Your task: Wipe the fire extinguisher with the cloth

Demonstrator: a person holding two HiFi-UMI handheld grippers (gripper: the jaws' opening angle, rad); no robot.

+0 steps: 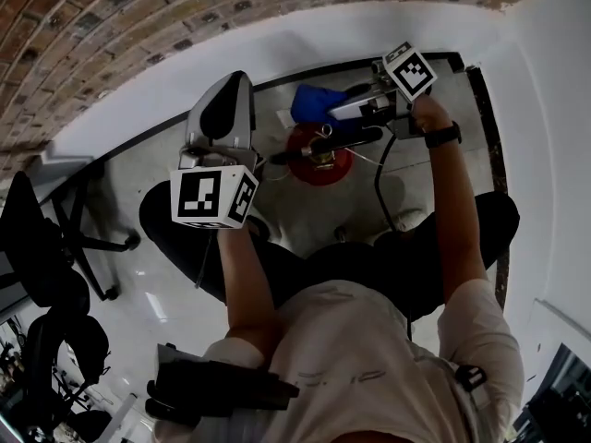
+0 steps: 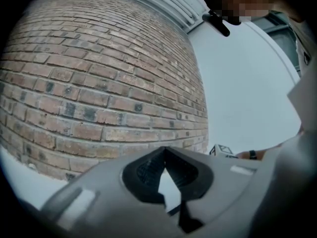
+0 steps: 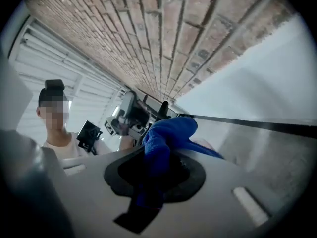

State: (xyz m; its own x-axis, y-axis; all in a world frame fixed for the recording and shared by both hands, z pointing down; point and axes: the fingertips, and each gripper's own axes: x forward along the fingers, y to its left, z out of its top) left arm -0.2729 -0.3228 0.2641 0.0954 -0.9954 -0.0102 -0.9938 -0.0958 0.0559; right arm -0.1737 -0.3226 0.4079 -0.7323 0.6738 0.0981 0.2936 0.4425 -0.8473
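Note:
The red fire extinguisher (image 1: 319,161) stands on the floor below me, seen from the top, with its black handle and brass valve. My right gripper (image 1: 340,111) is shut on a bunched blue cloth (image 1: 314,102), held just above the far side of the extinguisher's top. In the right gripper view the cloth (image 3: 167,133) fills the space between the jaws of the right gripper (image 3: 158,150). My left gripper (image 1: 231,86) is held up to the left of the extinguisher, apart from it. Its tips (image 2: 164,150) meet with nothing between them, and it faces the brick wall.
A brick wall (image 1: 83,35) and a white wall (image 1: 277,49) with a black baseboard strip (image 1: 148,137) stand behind the extinguisher. Black office chairs (image 1: 55,247) are at the left. A thin cable (image 1: 379,187) lies on the grey floor. The person's legs flank the extinguisher.

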